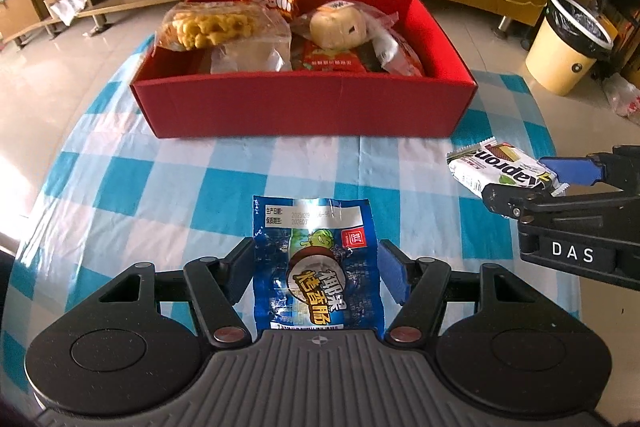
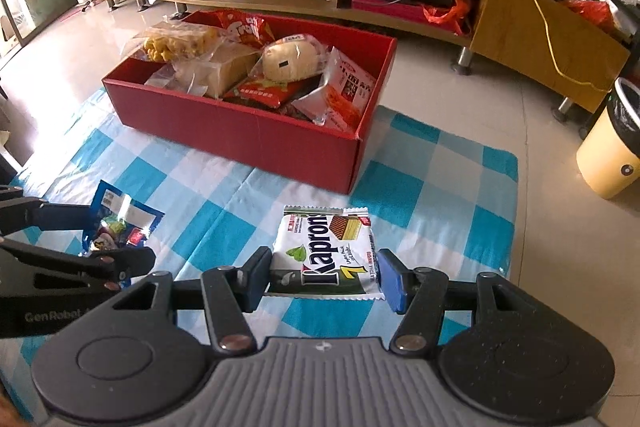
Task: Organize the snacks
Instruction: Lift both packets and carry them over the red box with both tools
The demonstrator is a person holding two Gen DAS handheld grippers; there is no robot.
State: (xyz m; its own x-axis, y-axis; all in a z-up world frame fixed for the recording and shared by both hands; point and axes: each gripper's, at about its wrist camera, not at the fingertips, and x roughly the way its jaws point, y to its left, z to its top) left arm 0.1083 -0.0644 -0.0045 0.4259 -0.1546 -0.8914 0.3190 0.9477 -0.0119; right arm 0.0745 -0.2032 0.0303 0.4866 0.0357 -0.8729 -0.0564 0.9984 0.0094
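Blue-checked cloth surface (image 1: 168, 187) carries the red cardboard box (image 1: 304, 107); left gripper (image 1: 316, 267) clenches a blue foil snack packet (image 1: 316, 263), right gripper (image 2: 324, 275) a white Kapron wafer pack (image 2: 326, 251): lift both level, clearing the box wall.

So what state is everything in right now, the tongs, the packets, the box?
Left tongs: shut on the blue packet.
Right tongs: shut on the Kapron wafer.
Blue packet: sealed, held over the checked cloth.
Kapron wafer: sealed, gripped at both sides.
Red box: open, filled with snacks.
Yellow bin: lidless, lined with a bag.
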